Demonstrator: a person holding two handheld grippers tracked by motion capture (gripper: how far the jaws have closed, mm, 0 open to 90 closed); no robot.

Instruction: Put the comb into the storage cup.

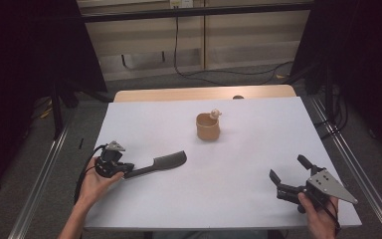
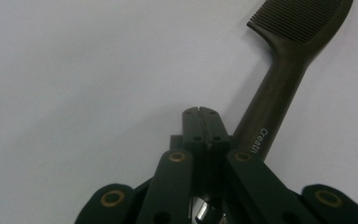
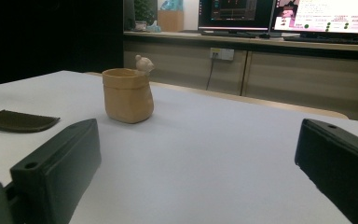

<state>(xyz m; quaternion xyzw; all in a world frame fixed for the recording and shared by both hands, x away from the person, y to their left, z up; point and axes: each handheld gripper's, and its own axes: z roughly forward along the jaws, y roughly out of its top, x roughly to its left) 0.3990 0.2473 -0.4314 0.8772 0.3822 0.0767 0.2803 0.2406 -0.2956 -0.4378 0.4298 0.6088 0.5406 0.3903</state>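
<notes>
Left gripper (image 1: 124, 172), jaws closed and empty, touches the comb (image 1: 159, 164) handle; right gripper (image 1: 289, 173) gapes empty, well apart from the comb.

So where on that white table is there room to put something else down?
Plenty. The broad middle of the table, between the comb and the right gripper, is bare, as is the far left beyond the comb. The far centre holds the tan cup; the near left corner is crowded by the left gripper.
</notes>
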